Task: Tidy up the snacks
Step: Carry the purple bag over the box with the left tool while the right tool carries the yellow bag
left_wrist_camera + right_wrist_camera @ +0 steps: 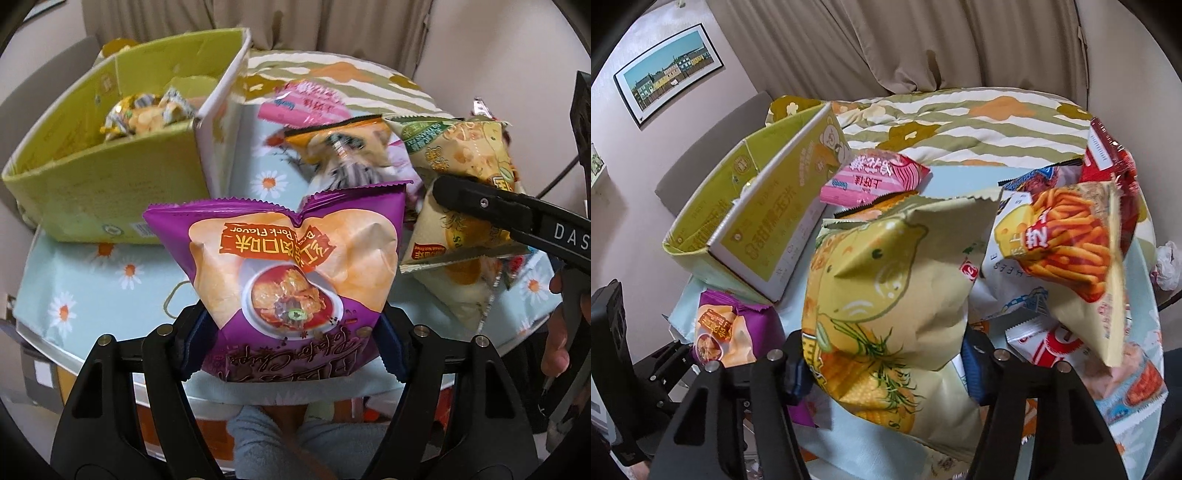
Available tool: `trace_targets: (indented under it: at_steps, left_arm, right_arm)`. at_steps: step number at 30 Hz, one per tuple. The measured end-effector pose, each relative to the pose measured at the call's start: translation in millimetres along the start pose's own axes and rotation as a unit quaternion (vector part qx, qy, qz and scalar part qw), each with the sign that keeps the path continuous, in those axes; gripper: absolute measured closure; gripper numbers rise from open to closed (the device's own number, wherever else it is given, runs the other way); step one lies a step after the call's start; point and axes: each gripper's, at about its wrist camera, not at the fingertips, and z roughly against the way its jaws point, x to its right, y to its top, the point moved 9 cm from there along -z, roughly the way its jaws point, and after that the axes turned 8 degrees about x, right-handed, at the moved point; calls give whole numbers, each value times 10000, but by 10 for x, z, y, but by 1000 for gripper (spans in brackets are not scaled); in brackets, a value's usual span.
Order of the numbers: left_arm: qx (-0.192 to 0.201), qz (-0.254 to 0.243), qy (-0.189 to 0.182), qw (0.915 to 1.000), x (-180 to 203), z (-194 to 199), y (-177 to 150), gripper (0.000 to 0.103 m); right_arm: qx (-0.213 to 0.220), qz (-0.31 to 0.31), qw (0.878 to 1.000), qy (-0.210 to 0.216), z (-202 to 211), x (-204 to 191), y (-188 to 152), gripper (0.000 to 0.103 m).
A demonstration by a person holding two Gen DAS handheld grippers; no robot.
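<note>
We are in the middle of loading: both grippers carry a bag, and the green cardboard box waits at the far left corner of the counter, with a few yellow packets already lying inside it.

Our left gripper is clamped on the lower part of the purple chip bag, its pads pinching the bag from both sides. The bag stands upright between the jaws, near the front edge of the counter and just in front of the box. Whether its bottom is clear of the cloth we cannot tell.

Our right gripper has its jaws drawn in against the yellow-green corn snack bag; the blue pads sit against the bag's sides and the bag looks puckered, so we read it as gripped. It sits toward the right side of the counter, amid the remaining pile: a pink packet farther back, a fries bag and red packets toward the right edge.

Next, we judge, the purple bag goes first, since it is closest to the box. That calls for lifting it above the near wall, carrying it over the opening, and releasing only once it hangs clear of the rim. The corn bag can follow, provided our right gripper keeps out of the left one's path and does not drag neighbouring packets.
</note>
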Motion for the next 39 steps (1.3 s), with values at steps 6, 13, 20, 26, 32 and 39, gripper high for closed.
trace_targets:
  at_steps: [6, 13, 20, 26, 32, 39]
  left_arm:
    - [251, -150, -153, 9995, 133, 357, 249, 29]
    - [765, -133, -234, 9967, 11, 788, 789, 29]
    - [1067, -20, -8, 9943, -543, 957, 1351, 29]
    - [1032, 85, 270, 9943, -1192, 899, 1662, 29]
    - [779, -26, 485, 9958, -1758, 603, 1746, 28]
    - [311, -280, 386, 9984, -2138, 171, 1646, 28]
  right_arm:
    - [165, -9, 9999, 35, 295, -111, 183, 44]
    - [511, 40, 9987, 59, 589, -340, 586, 44]
    - [754, 116, 9969, 173, 608, -789, 1030, 44]
    - [767, 188, 9962, 364, 308, -1274, 1305, 44]
    - [625, 96, 9972, 396, -138, -1613, 1421, 44]
    - [378, -77, 9991, 170, -533, -1775, 1385, 44]
